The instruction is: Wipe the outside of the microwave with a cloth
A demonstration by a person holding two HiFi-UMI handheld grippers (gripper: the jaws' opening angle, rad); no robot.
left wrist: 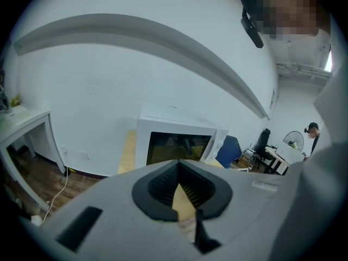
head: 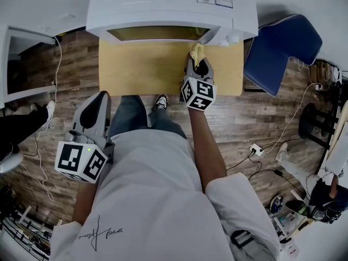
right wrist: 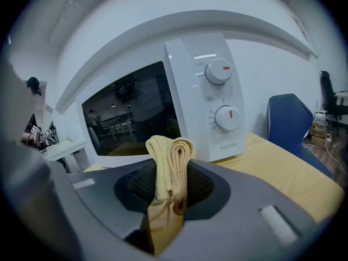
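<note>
Cloth pinched, ready at the microwave's front.
Your left gripper [head: 98,101] hangs low beside your leg, jaws closed on nothing, well clear of the table [head: 136,72]. The microwave [head: 168,10] sits at the table's back, and your right gripper [head: 198,65] clamps the folded yellow cloth [head: 196,52] just before its door. Press the fold flat, sweep in overlapping strokes, and go lightly round the dials [right wrist: 218,71].

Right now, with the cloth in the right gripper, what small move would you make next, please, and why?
I would probably ease the right gripper forward until the folded yellow cloth meets the microwave front beside the upper dial. The jaws are clamped on the cloth, which points at the door's edge, and a gap seems to remain before the face.
</note>
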